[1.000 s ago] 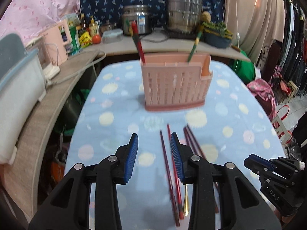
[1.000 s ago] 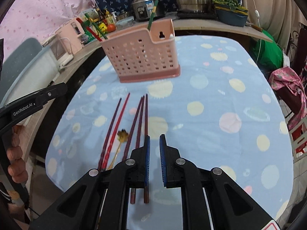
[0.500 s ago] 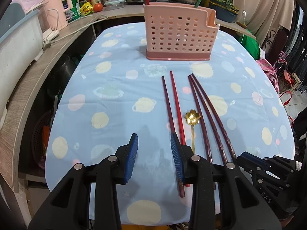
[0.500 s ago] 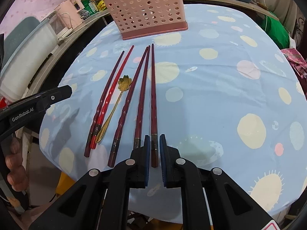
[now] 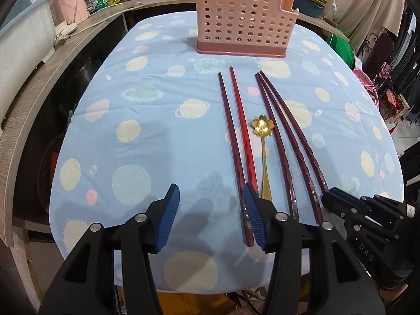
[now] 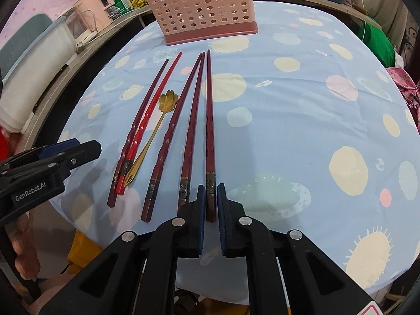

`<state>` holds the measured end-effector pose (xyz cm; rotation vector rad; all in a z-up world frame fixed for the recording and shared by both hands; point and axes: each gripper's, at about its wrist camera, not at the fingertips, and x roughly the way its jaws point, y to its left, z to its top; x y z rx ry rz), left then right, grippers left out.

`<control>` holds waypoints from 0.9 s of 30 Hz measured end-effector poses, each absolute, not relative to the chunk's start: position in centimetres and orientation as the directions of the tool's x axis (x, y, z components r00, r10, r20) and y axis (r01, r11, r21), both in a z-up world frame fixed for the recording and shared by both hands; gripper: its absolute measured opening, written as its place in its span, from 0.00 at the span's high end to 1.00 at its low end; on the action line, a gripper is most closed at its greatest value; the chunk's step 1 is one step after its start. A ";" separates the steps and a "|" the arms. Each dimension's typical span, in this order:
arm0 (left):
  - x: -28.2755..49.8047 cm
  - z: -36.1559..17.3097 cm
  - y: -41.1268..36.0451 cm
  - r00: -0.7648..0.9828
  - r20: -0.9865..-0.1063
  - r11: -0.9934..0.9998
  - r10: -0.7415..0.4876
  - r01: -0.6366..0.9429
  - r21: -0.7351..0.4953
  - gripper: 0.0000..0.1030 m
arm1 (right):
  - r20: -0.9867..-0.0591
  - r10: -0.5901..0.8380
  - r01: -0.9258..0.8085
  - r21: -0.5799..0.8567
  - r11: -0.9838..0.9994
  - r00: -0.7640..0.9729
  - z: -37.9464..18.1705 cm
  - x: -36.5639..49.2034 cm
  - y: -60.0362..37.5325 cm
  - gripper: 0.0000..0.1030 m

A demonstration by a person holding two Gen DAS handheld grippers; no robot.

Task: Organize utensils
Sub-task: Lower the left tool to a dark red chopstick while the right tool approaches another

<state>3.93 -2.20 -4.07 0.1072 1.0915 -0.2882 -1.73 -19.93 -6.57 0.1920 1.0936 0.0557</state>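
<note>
Several dark red chopsticks [image 6: 193, 120] and a gold flower-bowl spoon [image 6: 155, 134] lie side by side on the blue spotted tablecloth [image 6: 288, 120]. A pink perforated utensil holder [image 5: 245, 18] stands at the far end. My right gripper [image 6: 210, 204] has its jaws nearly closed around the near end of the rightmost chopstick [image 6: 210, 120], which still lies on the cloth. My left gripper [image 5: 211, 210] is open and empty, at the near edge left of the chopsticks [image 5: 236, 141]. The spoon [image 5: 263, 141] also shows in the left wrist view.
A wooden counter [image 5: 34, 84] curves along the left with a white appliance [image 5: 21, 34], bottles and a tomato. Pots and a planter stand behind the holder. Clothes hang at the right [image 5: 404, 52]. The table's near edge [image 5: 183, 286] is just under both grippers.
Both grippers have drawn back and down toward the near ends of the chopsticks. The right gripper's jaws now straddle the rightmost chopstick's end. The left gripper stays open.
</note>
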 end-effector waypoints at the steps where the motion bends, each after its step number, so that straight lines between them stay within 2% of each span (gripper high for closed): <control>1: 3.9 -4.2 -2.2 0.423 -0.889 0.957 -0.177 0.284 -0.056 0.53 | -0.878 0.136 0.051 0.179 0.982 0.460 -6.6 -1.7 -19.9 0.92; 27: 2.5 -6.9 -2.9 0.304 -0.935 0.944 -0.184 0.320 -0.081 0.53 | -0.876 0.142 0.062 0.191 0.980 0.461 -6.6 -1.9 -20.2 0.92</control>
